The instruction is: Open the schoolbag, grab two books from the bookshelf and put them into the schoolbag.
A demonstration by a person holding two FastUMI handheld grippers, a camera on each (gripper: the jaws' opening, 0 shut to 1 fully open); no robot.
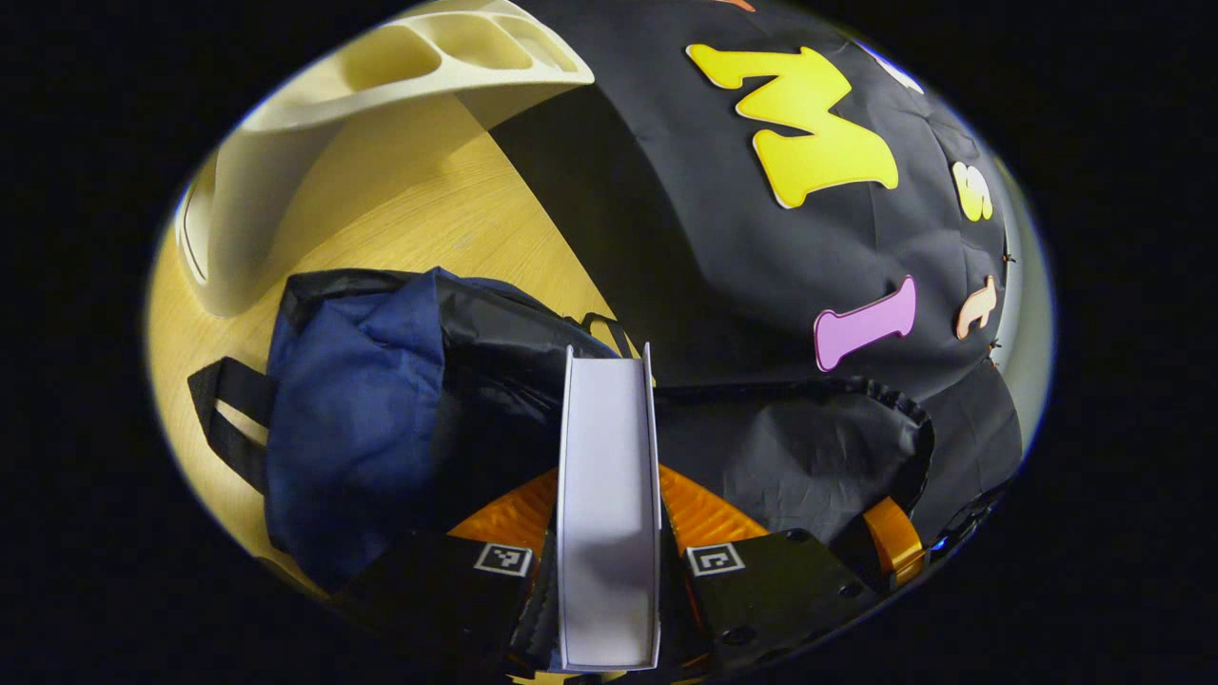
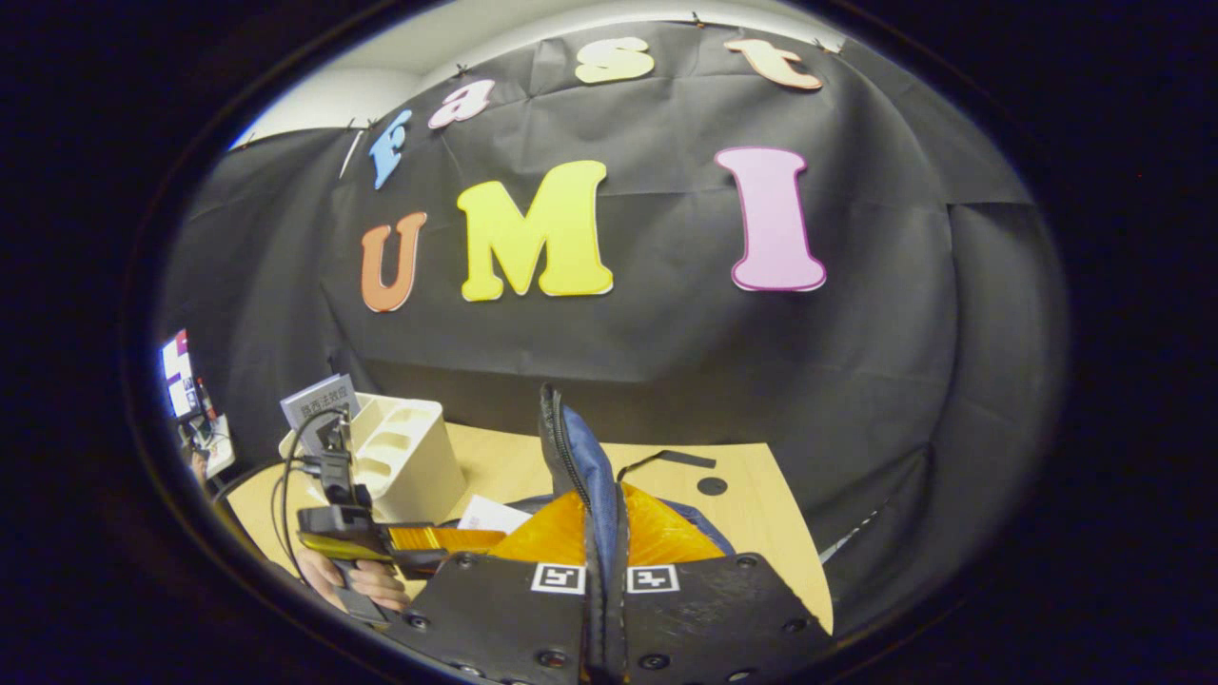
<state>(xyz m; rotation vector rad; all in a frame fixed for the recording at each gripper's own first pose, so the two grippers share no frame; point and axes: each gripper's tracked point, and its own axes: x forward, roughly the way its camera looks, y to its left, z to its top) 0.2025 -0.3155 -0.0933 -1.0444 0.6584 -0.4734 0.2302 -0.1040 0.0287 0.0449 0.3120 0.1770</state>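
Note:
My left gripper (image 1: 609, 476) is shut on a white book (image 1: 609, 495), held edge-on above the schoolbag (image 1: 362, 419). The bag is navy and black and lies on the wooden table with its mouth agape. My right gripper (image 2: 604, 533) is shut on the bag's zipped rim (image 2: 571, 457) and holds it upright. In the right gripper view the left gripper (image 2: 419, 538) sits low on the left with the white book (image 2: 490, 514) at its fingers. The cream bookshelf (image 2: 409, 457) stands behind it with another book (image 2: 319, 400) in it.
The cream bookshelf (image 1: 285, 181) stands at the table's far left in the left gripper view. Bare wooden table (image 2: 752, 514) runs right of the bag up to the black cloth wall. A hand (image 2: 366, 580) holds the left gripper. The bag's black strap (image 1: 224, 419) lies leftwards.

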